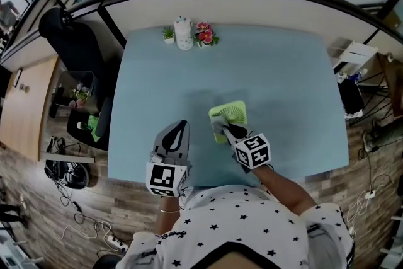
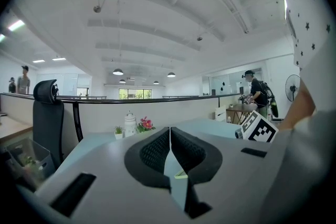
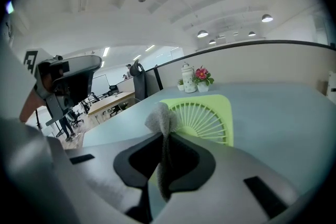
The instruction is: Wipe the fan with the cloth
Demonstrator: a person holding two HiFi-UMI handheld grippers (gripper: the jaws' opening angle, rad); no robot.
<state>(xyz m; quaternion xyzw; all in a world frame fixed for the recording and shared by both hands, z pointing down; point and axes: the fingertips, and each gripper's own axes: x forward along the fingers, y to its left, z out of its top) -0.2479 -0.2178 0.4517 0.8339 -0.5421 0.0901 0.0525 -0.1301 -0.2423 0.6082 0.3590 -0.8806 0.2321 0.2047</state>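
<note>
While the right gripper (image 1: 228, 129) clamps the grey fabric cloth (image 3: 161, 118) at the lime-green square plastic fan (image 1: 232, 113) near the front edge of the pale-blue desk (image 1: 283, 72), the unbraced fan may skid — the left gripper (image 1: 181, 126) is closed on nothing.

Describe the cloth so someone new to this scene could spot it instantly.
On the pale blue table, find the lime-green fan towards the person's edge. At its near side the right gripper pinches a grey cloth. It is the only soft, nubbly grey thing there, bunched above the jaws.
</note>
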